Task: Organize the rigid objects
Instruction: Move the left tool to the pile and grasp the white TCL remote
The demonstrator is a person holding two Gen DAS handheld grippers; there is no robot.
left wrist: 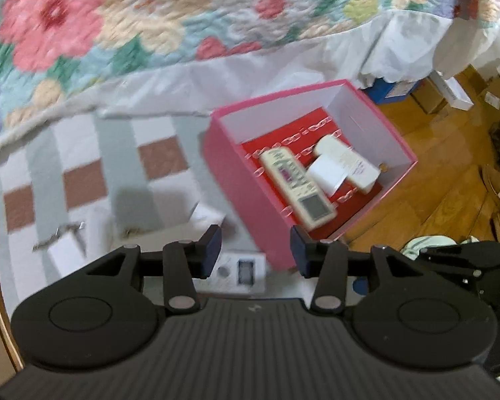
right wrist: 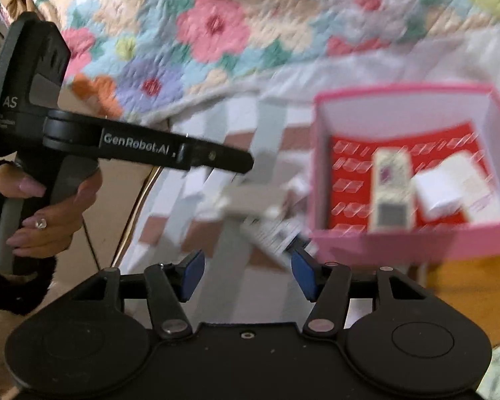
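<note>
Left gripper [left wrist: 256, 251] hangs released, nothing between its jaws; a small white device [left wrist: 240, 271] lies on the rug [left wrist: 83, 166] just below them. Ahead to the right sits the pink box [left wrist: 243, 196], holding a remote [left wrist: 296, 188] and white blocks [left wrist: 346, 166]. Right gripper [right wrist: 248, 275] gapes empty too, box [right wrist: 413, 240] ahead-right, blurred items [right wrist: 266, 230] just beyond its jaws.

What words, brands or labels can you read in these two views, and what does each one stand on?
"GenRobot.AI": on the finger arm of the left tool, in the right wrist view.
"AS": on that tool's black body; the small print beneath is too small to read.
Remote control buttons: too blurred to read.
White tube print: too blurred to read.
</note>
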